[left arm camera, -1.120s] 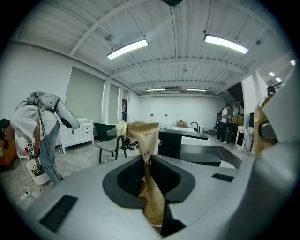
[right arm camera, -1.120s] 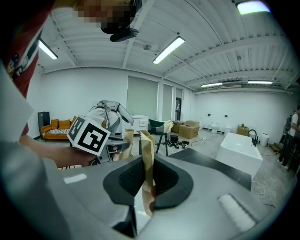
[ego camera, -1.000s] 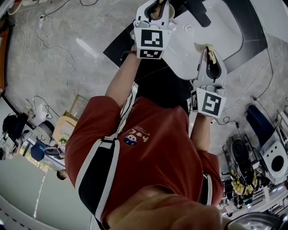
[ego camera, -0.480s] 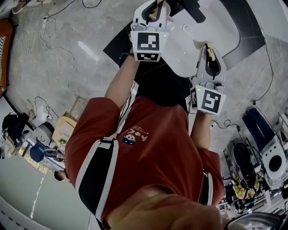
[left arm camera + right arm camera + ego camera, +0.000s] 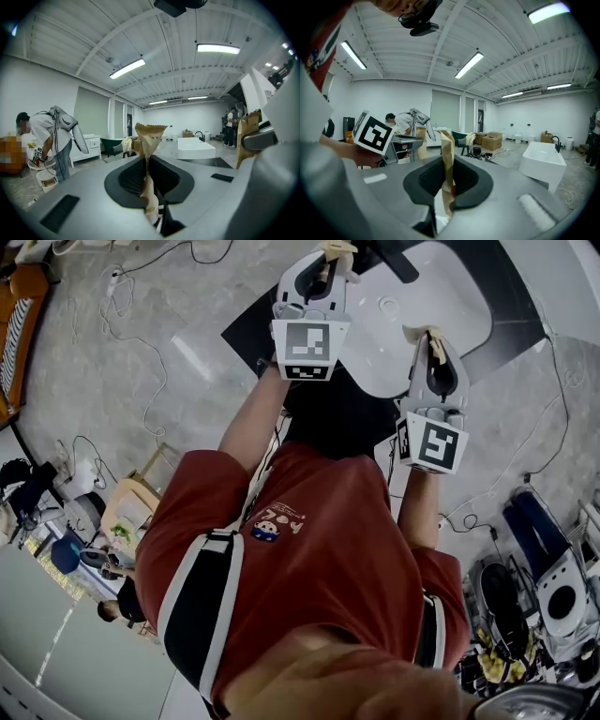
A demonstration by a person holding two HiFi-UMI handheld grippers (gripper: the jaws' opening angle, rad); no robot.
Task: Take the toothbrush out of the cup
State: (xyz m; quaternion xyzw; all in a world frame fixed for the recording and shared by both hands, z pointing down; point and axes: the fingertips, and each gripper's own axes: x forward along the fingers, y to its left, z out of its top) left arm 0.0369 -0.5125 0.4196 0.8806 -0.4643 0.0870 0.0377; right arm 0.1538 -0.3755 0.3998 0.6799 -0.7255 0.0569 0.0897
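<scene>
No toothbrush and no cup shows in any view. Both grippers are held up in the air and point about level across a large room. My left gripper [image 5: 330, 251] [image 5: 150, 134] has its tan-taped fingertips [image 5: 146, 140] meeting; its jaws have just been closing, with nothing visible between them. My right gripper [image 5: 433, 337] [image 5: 447, 140] is shut, its taped tips pressed together on nothing. In the right gripper view the left gripper's marker cube [image 5: 375, 132] shows at the left.
A white basin [image 5: 422, 306] [image 5: 194, 146] [image 5: 541, 161] with a black tap stands ahead on the grey floor. A person in white [image 5: 44, 140] bends over at the left. Cardboard boxes [image 5: 490, 139] and cables [image 5: 112, 324] lie on the floor.
Both grippers have moved up the head view, the left one further, so its tips now reach the top edge. The right gripper's jaws look the same as before.
</scene>
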